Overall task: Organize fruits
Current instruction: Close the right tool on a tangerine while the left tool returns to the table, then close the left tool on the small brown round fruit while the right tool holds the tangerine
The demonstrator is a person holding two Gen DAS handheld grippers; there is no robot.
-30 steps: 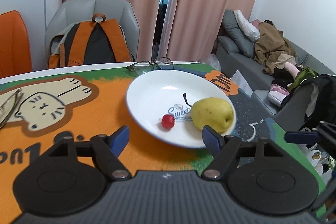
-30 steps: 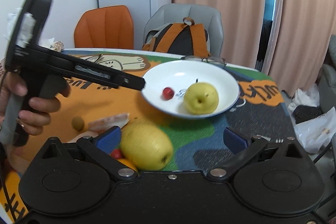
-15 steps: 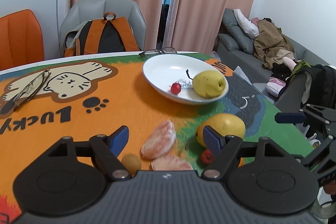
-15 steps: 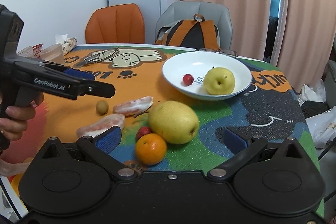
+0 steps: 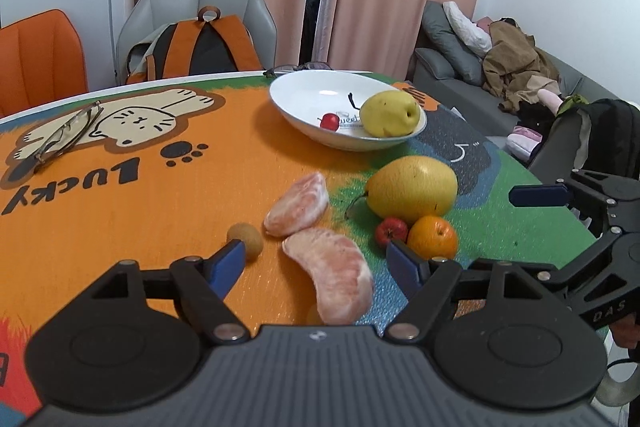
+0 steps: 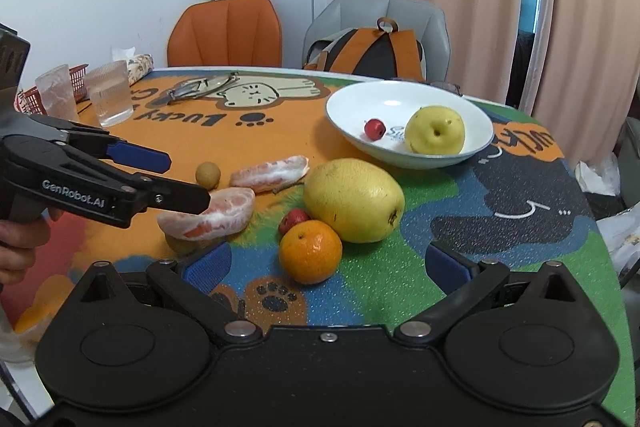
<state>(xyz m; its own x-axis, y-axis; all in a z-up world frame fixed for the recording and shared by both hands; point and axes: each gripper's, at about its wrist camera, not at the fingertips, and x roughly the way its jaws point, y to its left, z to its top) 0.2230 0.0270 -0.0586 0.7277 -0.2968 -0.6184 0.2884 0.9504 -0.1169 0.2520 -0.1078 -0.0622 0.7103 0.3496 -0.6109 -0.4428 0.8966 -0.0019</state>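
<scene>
Fruit lies in two groups on the printed table mat [image 5: 120, 211]: a yellow pear [image 5: 390, 113] and a small red berry [image 5: 330, 121] rest in the white bowl [image 5: 296, 99], while two peeled citrus segments [image 5: 332, 273], a small brown fruit [image 5: 245, 234], a large yellow fruit [image 5: 412, 189], an orange [image 5: 433, 237] and a second red berry [image 5: 391, 231] lie loose on the mat nearer the cameras. The left gripper [image 5: 316, 263] hangs just above the nearer segment with jaws apart and empty; the right gripper [image 6: 326, 261] is likewise spread and empty, behind the orange. Likely hazards: the soft segment may tear or slip if squeezed hard, and the round fruits, touching one another, may roll toward the table edge if nudged. Compared with one second earlier, both cameras have drawn back from the bowl, so the loose fruit, then largely out of the left view, is now in front of both grippers.
</scene>
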